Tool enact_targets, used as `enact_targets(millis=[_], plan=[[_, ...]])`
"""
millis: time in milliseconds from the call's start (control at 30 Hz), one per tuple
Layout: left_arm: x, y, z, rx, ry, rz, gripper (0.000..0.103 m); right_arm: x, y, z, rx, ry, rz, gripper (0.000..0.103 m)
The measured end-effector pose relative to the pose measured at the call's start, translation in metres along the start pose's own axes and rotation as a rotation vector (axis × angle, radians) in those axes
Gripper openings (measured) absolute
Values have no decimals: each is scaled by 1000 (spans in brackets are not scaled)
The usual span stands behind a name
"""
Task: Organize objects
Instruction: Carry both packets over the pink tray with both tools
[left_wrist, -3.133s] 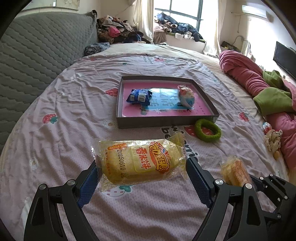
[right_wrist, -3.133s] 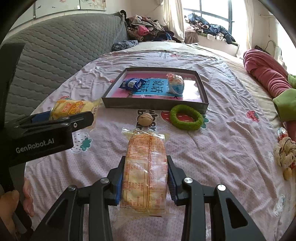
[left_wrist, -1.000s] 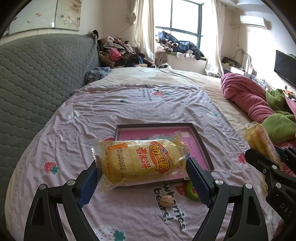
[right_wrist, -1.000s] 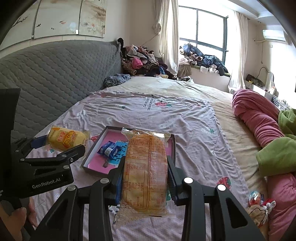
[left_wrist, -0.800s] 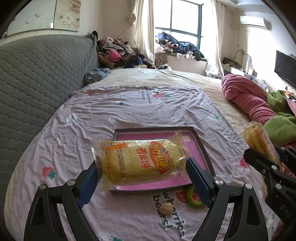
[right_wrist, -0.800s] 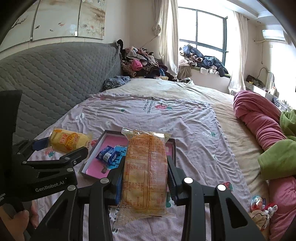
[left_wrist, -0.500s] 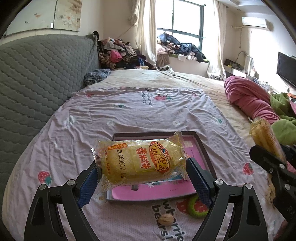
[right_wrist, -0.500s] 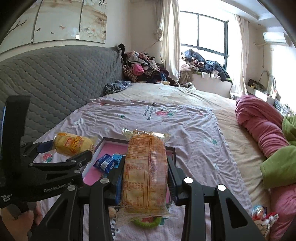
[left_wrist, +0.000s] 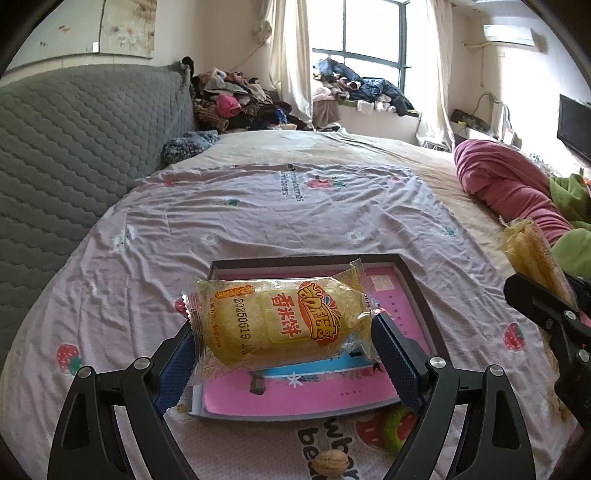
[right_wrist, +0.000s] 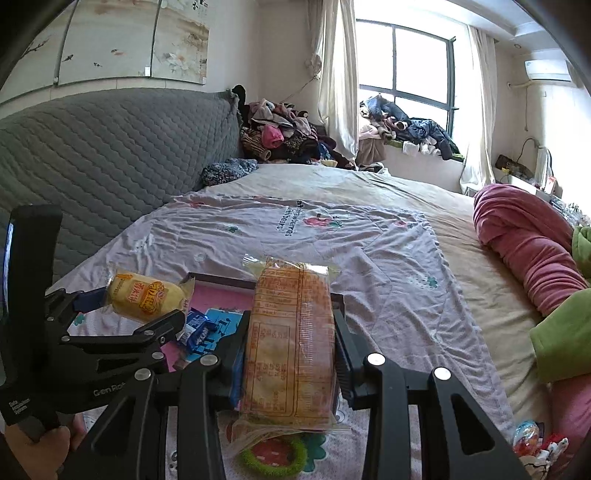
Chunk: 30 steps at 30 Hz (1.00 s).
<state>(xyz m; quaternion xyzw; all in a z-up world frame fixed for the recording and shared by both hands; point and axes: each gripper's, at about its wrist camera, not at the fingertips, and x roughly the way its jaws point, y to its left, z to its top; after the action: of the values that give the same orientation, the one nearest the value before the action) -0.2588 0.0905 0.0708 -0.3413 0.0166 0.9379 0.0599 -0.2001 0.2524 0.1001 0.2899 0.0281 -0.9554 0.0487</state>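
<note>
ring (left_wrist: 397, 428) before tray (left_wrist: 417, 288), walnut (left_wrist: 330, 463) nearer

A yellow crinkly plastic rice-cake packet (left_wrist: 280, 325) hangs crosswise above the near half of the shallow dark-rimmed pink-floored tray (left_wrist: 417, 291). An orange-printed clear cracker packet (right_wrist: 291, 347) sits lengthwise above the tray's near right corner.
</note>
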Motion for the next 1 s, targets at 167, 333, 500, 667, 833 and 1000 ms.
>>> enact_targets(millis=[167,333,500,667,833,1000], plan=[[20,-4,-2,12,8,11,90,12,0,-3,-2,2,-6,39],[34,-6,-2,14,1,18,90,27,2,-5,0,2,-20,39],[45,-4,-5,-1,-20,33,90,45,-2,-12,40,7,1,39],[61,-16,-16,33,-9,45,90,62,-2,-22,28,20,-12,39],[79,-21,-22,31,13,26,90,76,-2,-31,-1,39,-41,39],[91,-18,-28,19,12,28,90,88,-9,-42,-12,57,-54,39]])
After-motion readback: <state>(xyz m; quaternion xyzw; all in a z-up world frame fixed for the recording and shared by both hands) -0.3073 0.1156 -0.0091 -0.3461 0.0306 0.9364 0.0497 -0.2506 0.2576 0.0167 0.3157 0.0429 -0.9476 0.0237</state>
